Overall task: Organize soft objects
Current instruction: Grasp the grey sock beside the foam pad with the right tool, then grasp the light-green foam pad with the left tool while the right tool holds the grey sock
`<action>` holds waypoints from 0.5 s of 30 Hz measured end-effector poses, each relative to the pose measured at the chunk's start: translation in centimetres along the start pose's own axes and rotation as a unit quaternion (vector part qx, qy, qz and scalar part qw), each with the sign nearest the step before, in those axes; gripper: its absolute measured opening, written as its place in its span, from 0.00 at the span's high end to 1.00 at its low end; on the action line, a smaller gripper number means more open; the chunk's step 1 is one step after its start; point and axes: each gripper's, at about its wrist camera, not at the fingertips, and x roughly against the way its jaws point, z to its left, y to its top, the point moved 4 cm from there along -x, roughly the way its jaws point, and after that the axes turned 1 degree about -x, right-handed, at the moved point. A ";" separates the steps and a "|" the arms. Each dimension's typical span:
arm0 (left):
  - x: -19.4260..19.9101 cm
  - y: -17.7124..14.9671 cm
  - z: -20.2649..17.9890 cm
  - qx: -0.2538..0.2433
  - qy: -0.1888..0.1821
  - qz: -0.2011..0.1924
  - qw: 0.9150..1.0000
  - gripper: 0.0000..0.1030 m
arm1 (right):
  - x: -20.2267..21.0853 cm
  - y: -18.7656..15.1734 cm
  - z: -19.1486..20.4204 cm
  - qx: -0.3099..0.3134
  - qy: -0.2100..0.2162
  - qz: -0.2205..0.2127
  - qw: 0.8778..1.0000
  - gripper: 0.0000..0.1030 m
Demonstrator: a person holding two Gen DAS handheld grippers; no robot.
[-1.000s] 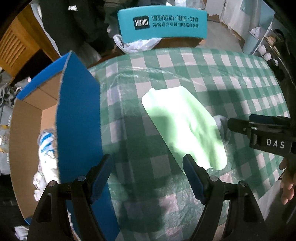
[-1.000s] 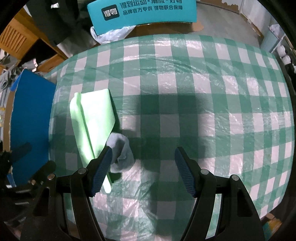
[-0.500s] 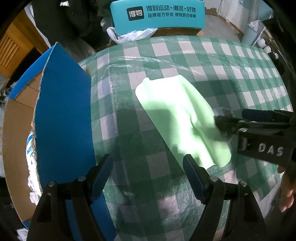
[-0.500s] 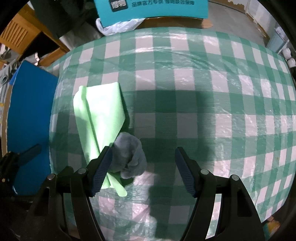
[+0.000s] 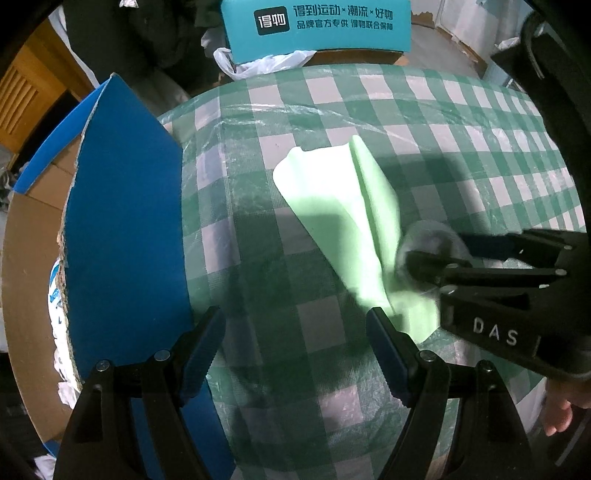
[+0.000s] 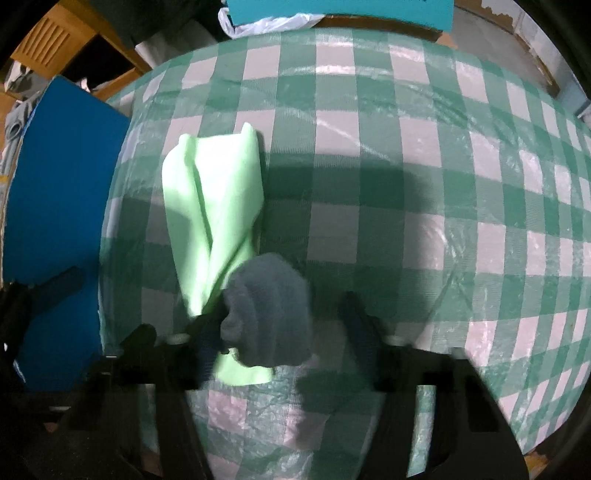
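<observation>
A light green cloth [image 5: 340,206] lies on the green checked tablecloth [image 5: 443,122], creased along its length; it also shows in the right wrist view [image 6: 214,206]. A small grey sock [image 6: 269,314] lies at the cloth's near end. My right gripper [image 6: 284,314] is open, its jaws on either side of the sock, its left finger [image 6: 210,325] touching the cloth. In the left wrist view the right gripper [image 5: 439,251] straddles the grey sock [image 5: 428,236]. My left gripper [image 5: 295,332] is open and empty above the tablecloth, left of the cloth.
A cardboard box with blue flaps [image 5: 122,229] stands at the table's left edge, with white and blue fabric [image 5: 55,295] inside. A teal box with Chinese print [image 5: 317,26] and a white plastic bag [image 5: 266,62] sit beyond the far edge.
My right gripper has moved forward so the grey sock now sits between its jaws. The green cloth has buckled into a lengthwise crease. My left gripper has shifted right, away from the box.
</observation>
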 end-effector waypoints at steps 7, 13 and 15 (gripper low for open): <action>-0.1 0.4 -0.3 0.007 -0.006 0.001 1.000 0.22 | 0.8 -0.7 -1.0 -0.004 -0.007 -0.001 1.000 0.74; -0.8 1.1 -0.9 0.035 -0.035 0.017 0.999 0.22 | 2.1 -1.6 -3.6 -0.032 -0.006 -0.016 0.999 0.74; -1.3 1.6 -1.0 0.047 -0.042 0.022 0.998 0.22 | 2.6 -1.8 -4.4 -0.038 -0.005 -0.019 0.999 0.74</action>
